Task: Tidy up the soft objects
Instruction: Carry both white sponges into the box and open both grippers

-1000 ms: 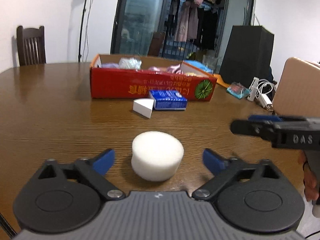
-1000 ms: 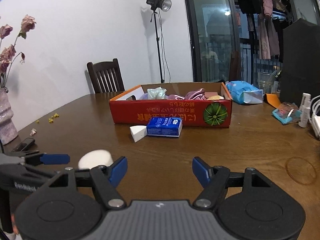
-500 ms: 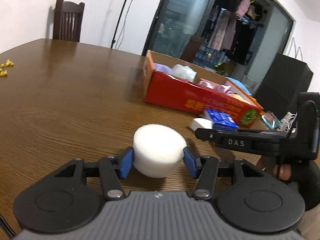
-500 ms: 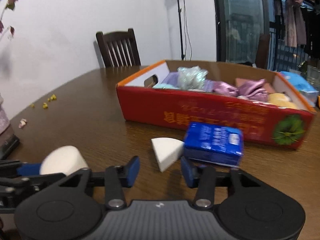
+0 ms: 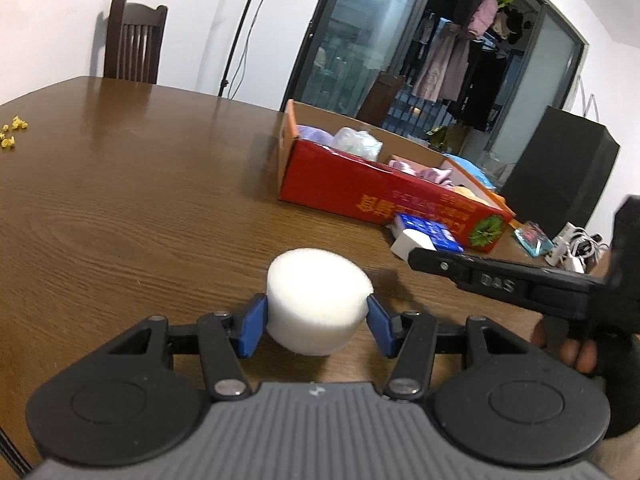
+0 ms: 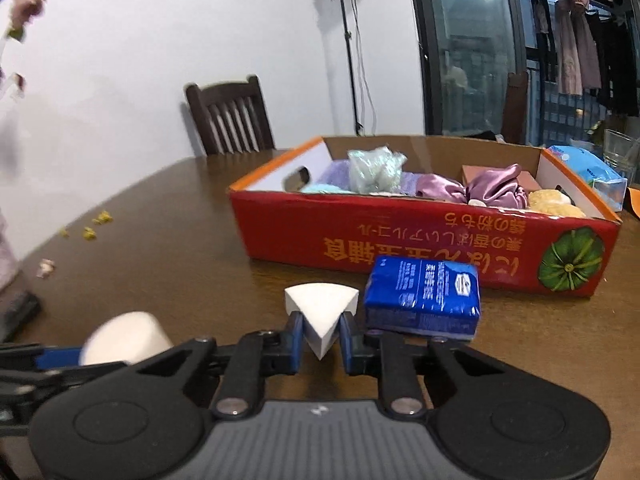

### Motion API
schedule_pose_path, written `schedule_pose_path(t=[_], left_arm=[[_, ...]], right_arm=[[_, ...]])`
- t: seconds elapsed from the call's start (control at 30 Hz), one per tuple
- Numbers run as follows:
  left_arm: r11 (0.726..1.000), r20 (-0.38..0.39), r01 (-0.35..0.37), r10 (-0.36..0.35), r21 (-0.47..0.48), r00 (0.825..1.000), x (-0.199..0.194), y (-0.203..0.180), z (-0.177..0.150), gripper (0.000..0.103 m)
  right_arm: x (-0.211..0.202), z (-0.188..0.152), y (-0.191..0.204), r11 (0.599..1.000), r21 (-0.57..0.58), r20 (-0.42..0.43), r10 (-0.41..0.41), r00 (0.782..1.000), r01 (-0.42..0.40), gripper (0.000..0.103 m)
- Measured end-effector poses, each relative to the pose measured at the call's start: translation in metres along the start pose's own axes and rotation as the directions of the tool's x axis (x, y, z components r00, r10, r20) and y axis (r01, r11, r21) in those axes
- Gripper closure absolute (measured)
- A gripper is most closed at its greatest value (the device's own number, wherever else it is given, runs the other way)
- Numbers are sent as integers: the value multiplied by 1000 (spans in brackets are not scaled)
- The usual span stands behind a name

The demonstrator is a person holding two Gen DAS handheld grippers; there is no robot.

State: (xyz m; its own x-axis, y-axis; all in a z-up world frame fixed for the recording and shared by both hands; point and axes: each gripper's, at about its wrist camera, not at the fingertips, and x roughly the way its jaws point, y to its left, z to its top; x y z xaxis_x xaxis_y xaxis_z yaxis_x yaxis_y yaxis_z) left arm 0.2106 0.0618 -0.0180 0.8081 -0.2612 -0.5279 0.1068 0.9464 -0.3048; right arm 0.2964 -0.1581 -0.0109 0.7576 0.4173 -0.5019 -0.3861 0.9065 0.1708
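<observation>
Round sponge clamped between left fingers; wedge sponge between closing right fingers.

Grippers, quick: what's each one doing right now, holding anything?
Left gripper: shut on the round white sponge.
Right gripper: jaws closing, pads already against the wedge-shaped white sponge between them.

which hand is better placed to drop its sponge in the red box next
Right, probably. The right tool is closing on the wedge sponge just in front of the red box. The left tool, gripping the round sponge, sits farther from the box.
</observation>
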Motion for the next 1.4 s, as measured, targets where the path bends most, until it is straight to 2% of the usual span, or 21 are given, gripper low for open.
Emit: schedule_pose_path(t=[0.27,0.57,0.73,0.93,1.03,1.13,1.2,1.3,1.4], left_arm=[[995,6,66,-67,75,998,-31,-38,-26,48],[978,104,149,-165,144,981,-92,-74,-39,47],[973,134,162,-184,164,974,-100,-85,-28,47],[973,140,151,-176,174,974,-95,-88,-21,47],[961,188,144,-191,237,963,-94,-96,4,47],[947,233,139,-211,290,949,-86,-106,44,47],[941,241,134,-215,311,946,-69,-110,74,47],[948,233,110,-184,298,955,-29,-107,116,47],[969,169,121,-159,216,973,27,-90,155,47]], right_arm=[[-87,-31,-2,1000,26,93,-18,996,16,84],[-178,-56,2,998,15,198,-57,979,55,83],[-200,-61,0,998,24,227,-70,971,66,83],[-200,-59,-7,996,43,233,-81,969,73,83],[-195,-47,-10,999,29,229,-28,973,22,83],[-187,-20,-10,999,-40,257,-17,966,28,83],[-174,6,-16,996,-80,275,-18,961,41,83],[-146,45,-29,993,-99,274,-38,961,67,83],[-107,86,-53,997,-64,245,-30,969,47,83]])
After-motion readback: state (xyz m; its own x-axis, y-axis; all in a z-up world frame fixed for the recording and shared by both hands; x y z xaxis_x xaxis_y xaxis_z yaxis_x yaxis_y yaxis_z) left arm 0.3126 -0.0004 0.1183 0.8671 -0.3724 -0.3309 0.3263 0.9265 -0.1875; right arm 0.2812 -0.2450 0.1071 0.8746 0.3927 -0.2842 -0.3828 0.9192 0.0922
